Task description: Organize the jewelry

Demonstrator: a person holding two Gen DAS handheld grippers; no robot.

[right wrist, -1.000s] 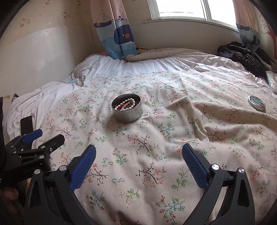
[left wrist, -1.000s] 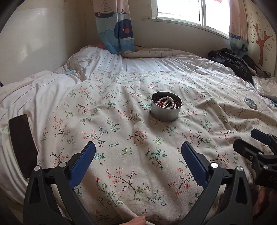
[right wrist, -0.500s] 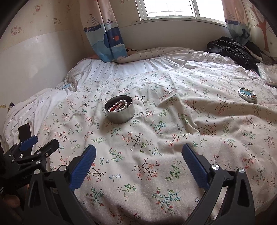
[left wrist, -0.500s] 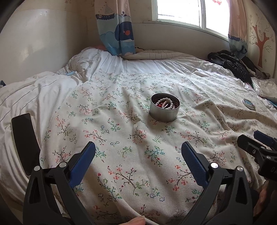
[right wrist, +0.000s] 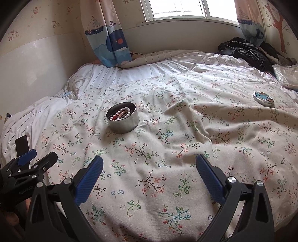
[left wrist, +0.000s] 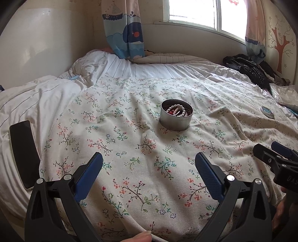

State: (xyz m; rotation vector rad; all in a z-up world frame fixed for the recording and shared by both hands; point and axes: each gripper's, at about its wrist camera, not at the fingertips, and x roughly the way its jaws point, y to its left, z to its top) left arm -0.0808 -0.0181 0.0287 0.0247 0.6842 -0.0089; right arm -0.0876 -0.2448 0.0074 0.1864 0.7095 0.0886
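Round tin (left wrist: 176,117) sits on the floral cloth (left wrist: 145,149), near the cloth's middle; bead bracelets (left wrist: 177,111) lie inside it. Lid (left wrist: 267,112) lies flat on the same cloth, well apart, to the tin's right. Cloth is spread over the striped bedding (left wrist: 37,96), which shows to its left and behind it. Phone (left wrist: 22,152) lies on the bedding, left of the cloth's edge. Jacket (left wrist: 249,68) is heaped at the bed's far right corner; curtain (left wrist: 123,28) hangs behind the bed, left of the window (left wrist: 193,11). Left gripper (left wrist: 149,163) and right gripper (right wrist: 149,165) hover side by side over the cloth's near part, tin ahead of both
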